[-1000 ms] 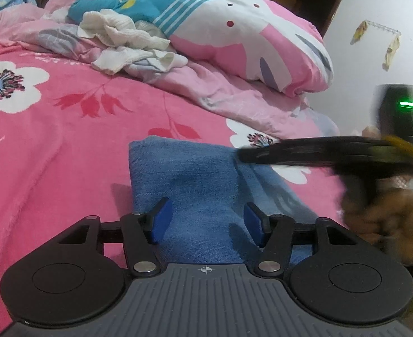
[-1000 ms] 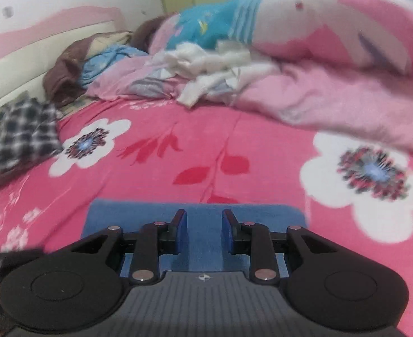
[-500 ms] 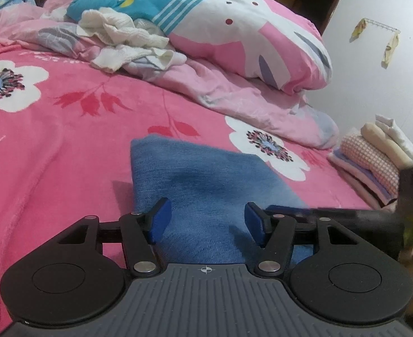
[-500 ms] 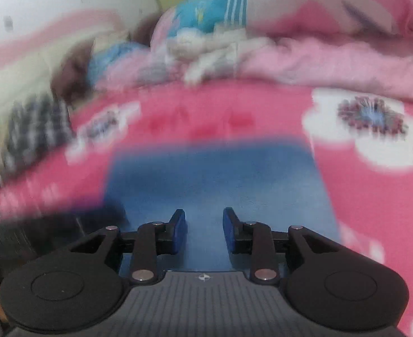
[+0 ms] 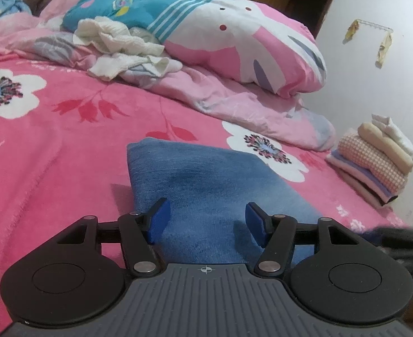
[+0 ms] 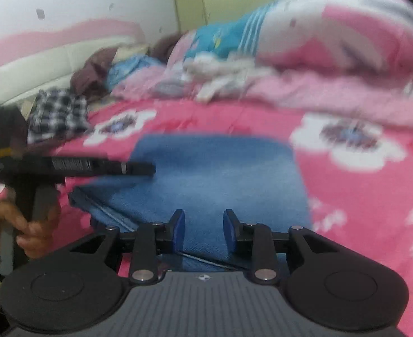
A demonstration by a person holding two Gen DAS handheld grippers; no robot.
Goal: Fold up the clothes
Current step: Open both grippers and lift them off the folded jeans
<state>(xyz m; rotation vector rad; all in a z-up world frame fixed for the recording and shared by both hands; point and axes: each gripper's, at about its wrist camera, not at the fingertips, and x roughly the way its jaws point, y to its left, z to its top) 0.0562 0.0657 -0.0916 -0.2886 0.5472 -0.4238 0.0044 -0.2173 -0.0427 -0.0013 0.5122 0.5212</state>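
- Here, in the left wrist view, the left gripper (image 5: 205,220) hangs over the near end of the folded blue jeans (image 5: 206,179), its blue pads wide apart with nothing between them but the denim lying flat below; it is released and grips nothing.
- The jeans lie on the pink flowered blanket (image 5: 51,146), near the front edge of the bed, folded into a neat oblong.
- Behind them a pink quilt (image 5: 234,42) is heaped up, with crumpled white clothes (image 5: 122,47) lying against it.
- At the right edge of the bed sits a stack of folded clothes (image 5: 375,163), well apart from the jeans.
- In the right wrist view, which is blurred, the right gripper (image 6: 202,231) is over the near edge of the same jeans (image 6: 214,174); its pads stand a little apart, nothing pinched between them, so it too is released.
- At the left of that view the left gripper (image 6: 147,169) reaches level over the left side of the jeans, held by a hand (image 6: 23,221).
- A checked garment (image 6: 57,115) lies farther back at the left side of the bed.
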